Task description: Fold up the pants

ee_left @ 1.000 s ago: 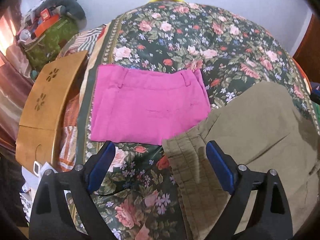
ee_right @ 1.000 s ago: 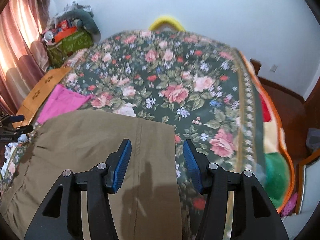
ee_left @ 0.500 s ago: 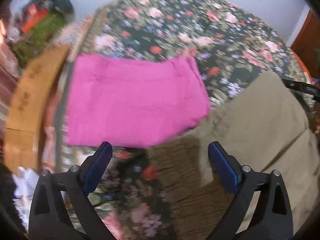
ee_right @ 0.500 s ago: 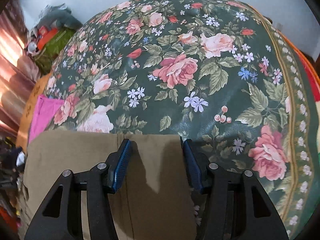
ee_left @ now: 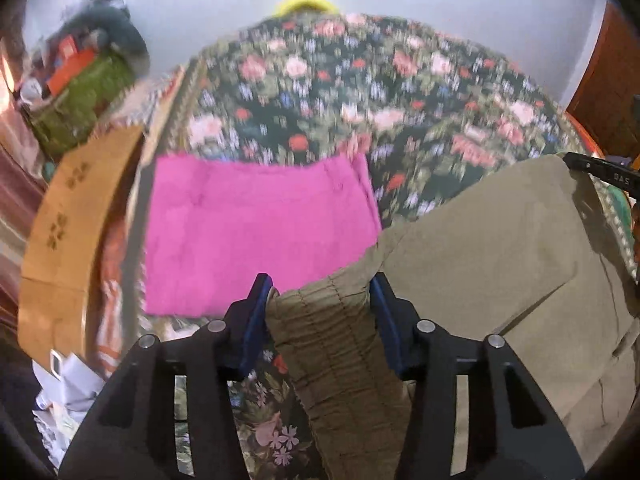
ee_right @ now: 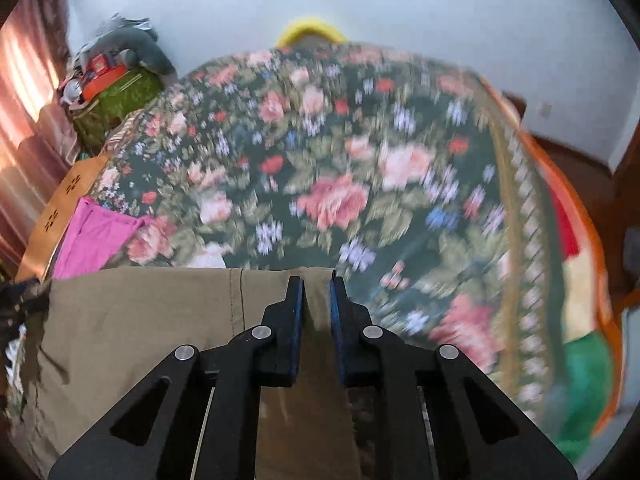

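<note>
I count 2 pcs of clothing on the bed (ee_left: 400,92): 1 khaki pants (ee_left: 500,248) and 1 folded pink pants (ee_left: 256,236). Also 1 wooden board (ee_left: 68,216) at the left side, 1 green bag (ee_right: 120,100), and 2 grippers, left gripper (ee_left: 320,304) and right gripper (ee_right: 316,304).

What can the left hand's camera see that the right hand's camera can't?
Only the left wrist view shows the stretchy gathered waistband of the khaki pants, with the left gripper closed on it, and the whole folded pink garment. Only the right wrist view shows the right gripper pinching the pants' flat edge, plus the blanket's orange border. Both show the khaki pants, the flowered blanket, some of the pink garment, the wooden board and the yellow thing by the wall.
</note>
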